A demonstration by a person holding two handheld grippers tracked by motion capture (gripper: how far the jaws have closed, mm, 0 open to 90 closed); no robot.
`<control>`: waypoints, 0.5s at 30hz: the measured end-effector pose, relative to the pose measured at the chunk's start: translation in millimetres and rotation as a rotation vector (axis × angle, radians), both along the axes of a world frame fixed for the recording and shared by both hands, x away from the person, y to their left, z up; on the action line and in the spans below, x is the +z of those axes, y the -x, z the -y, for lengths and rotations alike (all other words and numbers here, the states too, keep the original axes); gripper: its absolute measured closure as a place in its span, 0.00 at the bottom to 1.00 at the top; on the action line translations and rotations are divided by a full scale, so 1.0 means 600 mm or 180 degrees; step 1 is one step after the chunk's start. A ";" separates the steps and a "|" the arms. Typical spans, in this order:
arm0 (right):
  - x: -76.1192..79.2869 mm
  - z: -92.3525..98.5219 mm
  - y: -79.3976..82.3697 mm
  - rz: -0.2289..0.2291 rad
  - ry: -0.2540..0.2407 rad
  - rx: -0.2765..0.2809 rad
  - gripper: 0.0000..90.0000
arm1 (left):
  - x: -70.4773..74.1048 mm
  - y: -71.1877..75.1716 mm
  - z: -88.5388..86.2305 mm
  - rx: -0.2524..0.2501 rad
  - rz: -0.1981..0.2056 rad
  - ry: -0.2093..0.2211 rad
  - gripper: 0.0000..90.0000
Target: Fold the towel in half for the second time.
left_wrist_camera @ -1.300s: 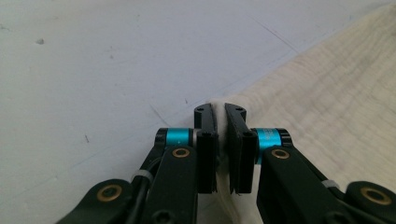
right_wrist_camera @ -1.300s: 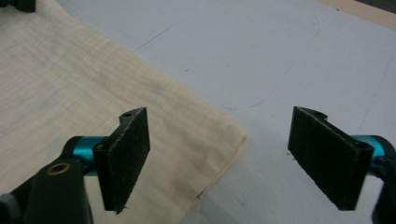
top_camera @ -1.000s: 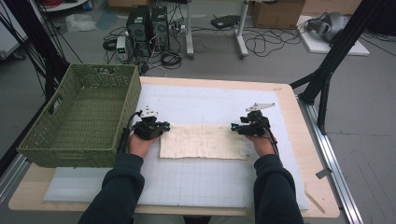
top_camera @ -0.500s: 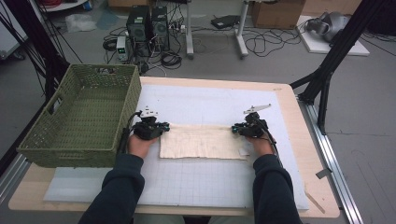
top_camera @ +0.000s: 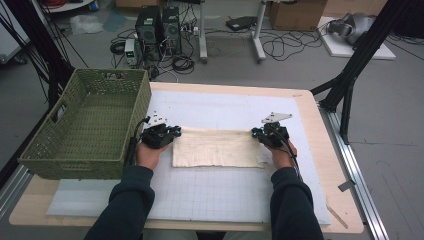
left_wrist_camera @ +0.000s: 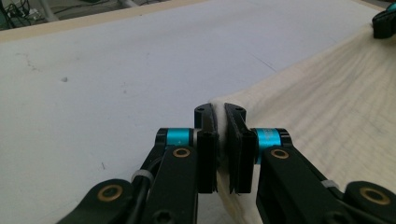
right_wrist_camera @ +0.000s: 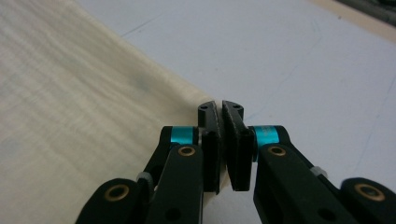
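Clamped tight on the far left corner of the cloth [left_wrist_camera: 327, 102], with a pale fold of it pinched upright between the two black pads: the left gripper [left_wrist_camera: 219, 109]. Just closed, and pressed together at the far right corner of the same cloth, its edge running in under the tips: the right gripper [right_wrist_camera: 220, 106]. Behind each one a hand, left [top_camera: 150, 152] and right [top_camera: 281, 152], in dark sleeves reaching in from the near edge of the surface.

Flat at the middle of the surface, a cream rectangle with its long sides parallel to the near edge, drawn between the two grippers. Beneath it a white gridded mat [top_camera: 225, 107], covering most of the surface and marked by a few faint specks and scuffs in the gripper views. Around the mat a border of bare pale wood, the table [top_camera: 335, 200], widest along the right edge.

At the left edge, overhanging it slightly, a deep green woven basket [top_camera: 80, 167], just beside the left hand. Along the right side a metal rail [top_camera: 360, 175], and above it a slanted black strut [top_camera: 350, 75].

Beyond the far edge, a grey floor strewn with black cables [top_camera: 280, 47]. Two dark computer towers [top_camera: 157, 25] upright near the far left corner, and a cardboard box [top_camera: 295, 12] farther right.
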State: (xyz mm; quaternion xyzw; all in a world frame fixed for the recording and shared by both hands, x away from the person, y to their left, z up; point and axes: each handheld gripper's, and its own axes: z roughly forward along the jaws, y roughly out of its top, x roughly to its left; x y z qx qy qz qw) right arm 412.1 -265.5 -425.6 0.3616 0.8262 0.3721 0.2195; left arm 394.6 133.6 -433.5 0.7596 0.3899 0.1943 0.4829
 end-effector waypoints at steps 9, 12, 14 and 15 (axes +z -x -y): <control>0.027 0.002 0.032 0.0172 -0.0026 0.0182 0.95 | 0.013 0.022 -0.001 -0.0059 0.0161 0.0001 0.92; 0.032 -0.002 0.042 0.0185 -0.0006 0.0265 0.95 | 0.009 0.033 -0.005 -0.0095 0.0159 0.0096 0.92; 0.030 -0.003 0.051 0.0238 -0.0009 0.0316 0.95 | 0.007 0.041 -0.007 -0.0121 0.0177 0.0162 0.92; 0.029 -0.002 0.054 0.0241 -0.0020 0.0319 0.95 | 0.007 0.045 -0.009 -0.0128 0.0176 0.0169 0.92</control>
